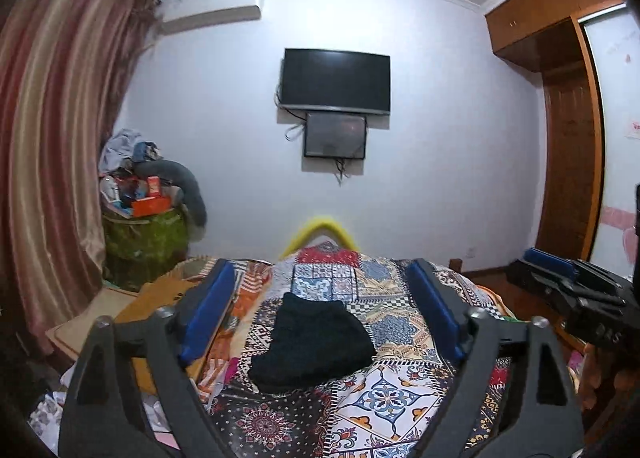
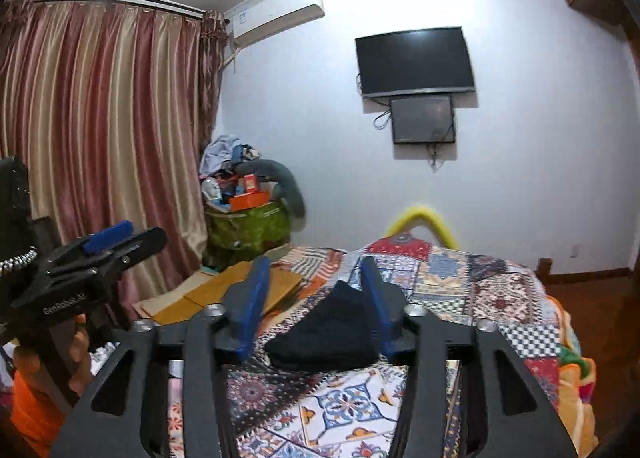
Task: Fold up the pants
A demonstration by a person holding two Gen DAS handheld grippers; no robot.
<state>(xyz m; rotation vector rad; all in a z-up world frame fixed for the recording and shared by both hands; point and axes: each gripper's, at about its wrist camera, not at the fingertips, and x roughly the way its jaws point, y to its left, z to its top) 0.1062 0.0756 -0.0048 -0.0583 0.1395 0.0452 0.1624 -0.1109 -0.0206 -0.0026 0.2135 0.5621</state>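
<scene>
Black pants [image 1: 310, 342] folded on bed [image 1: 400, 386]. Green bin [image 1: 146, 236] left of bed, overflowing with boxes, clothes. Left gripper [image 1: 322, 282] wide, right gripper [image 2: 314, 274] wide, both empty.

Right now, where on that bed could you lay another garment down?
Bare quilt lies in front of the folded black pants, and more lies beyond them toward the yellow headboard. The window-side edge is crowded with cardboard sheets, and a piled green basket fills the corner.
</scene>
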